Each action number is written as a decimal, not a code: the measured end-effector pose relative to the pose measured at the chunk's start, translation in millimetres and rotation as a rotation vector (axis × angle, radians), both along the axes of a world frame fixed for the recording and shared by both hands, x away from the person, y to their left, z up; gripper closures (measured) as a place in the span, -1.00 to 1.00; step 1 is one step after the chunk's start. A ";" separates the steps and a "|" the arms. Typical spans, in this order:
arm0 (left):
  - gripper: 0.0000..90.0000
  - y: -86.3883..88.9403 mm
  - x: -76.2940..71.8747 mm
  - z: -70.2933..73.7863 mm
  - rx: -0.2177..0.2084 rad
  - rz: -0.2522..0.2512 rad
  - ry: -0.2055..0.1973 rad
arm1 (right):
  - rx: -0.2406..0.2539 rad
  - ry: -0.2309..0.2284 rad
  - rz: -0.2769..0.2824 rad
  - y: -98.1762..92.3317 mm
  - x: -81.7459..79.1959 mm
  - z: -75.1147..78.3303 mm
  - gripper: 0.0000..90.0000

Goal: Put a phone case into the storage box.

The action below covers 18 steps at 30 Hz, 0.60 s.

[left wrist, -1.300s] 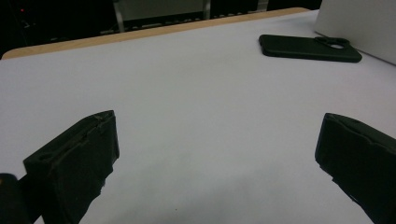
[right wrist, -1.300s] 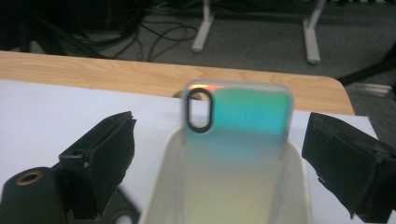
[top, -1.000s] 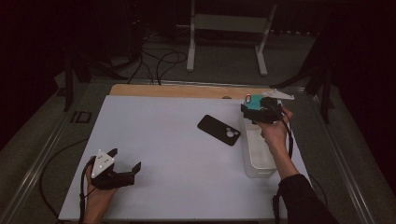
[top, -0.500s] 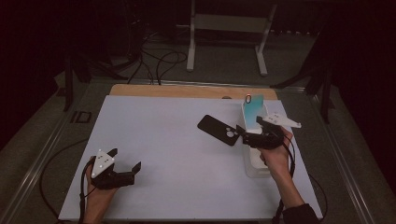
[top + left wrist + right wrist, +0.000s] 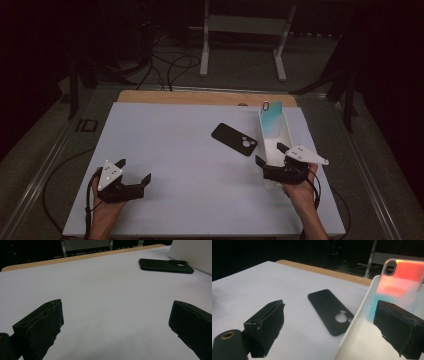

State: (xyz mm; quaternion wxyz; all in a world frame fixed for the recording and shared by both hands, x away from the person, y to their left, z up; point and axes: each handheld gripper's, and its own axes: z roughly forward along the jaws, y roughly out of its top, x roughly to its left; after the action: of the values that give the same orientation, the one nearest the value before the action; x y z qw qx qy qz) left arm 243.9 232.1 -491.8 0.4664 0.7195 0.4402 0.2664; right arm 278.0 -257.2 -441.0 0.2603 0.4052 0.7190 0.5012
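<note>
White desk (image 5: 190,165) under dark surroundings: black phone case (image 5: 234,139) lies flat just left of the white bin (image 5: 285,132), long axis diagonal. Right tongs (image 5: 272,157), jaws apart and empty, sit nearest; left tongs (image 5: 134,174), also apart, well away.

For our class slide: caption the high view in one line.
Open right tongs at a white bin holding a tinted case; black case beside it.

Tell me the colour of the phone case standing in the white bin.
Teal fading to orange-pink phone case; clearest in the right gripper view.
</note>
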 end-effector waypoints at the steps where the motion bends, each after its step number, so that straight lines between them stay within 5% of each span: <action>1: -1.00 0.0 0.0 0.0 0.000 0.000 0.000 | 0.000 0.000 0.000 0.0 0.0 0.0 -0.79; 8: -1.00 -0.7 -0.1 0.2 0.003 -0.002 -0.001 | 0.037 -0.041 0.005 -5.3 -17.0 -17.1 -0.79; 18: -1.00 -0.5 -0.2 0.6 0.009 -0.007 -0.005 | 0.052 -0.037 0.009 -7.2 -19.4 -27.3 -0.79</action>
State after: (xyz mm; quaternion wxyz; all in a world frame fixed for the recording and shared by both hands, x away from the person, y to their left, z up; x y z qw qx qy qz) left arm 243.7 231.6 -491.3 0.4653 0.7225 0.4353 0.2683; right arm 258.6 -264.4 -468.3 0.2607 0.3993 0.7024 0.5284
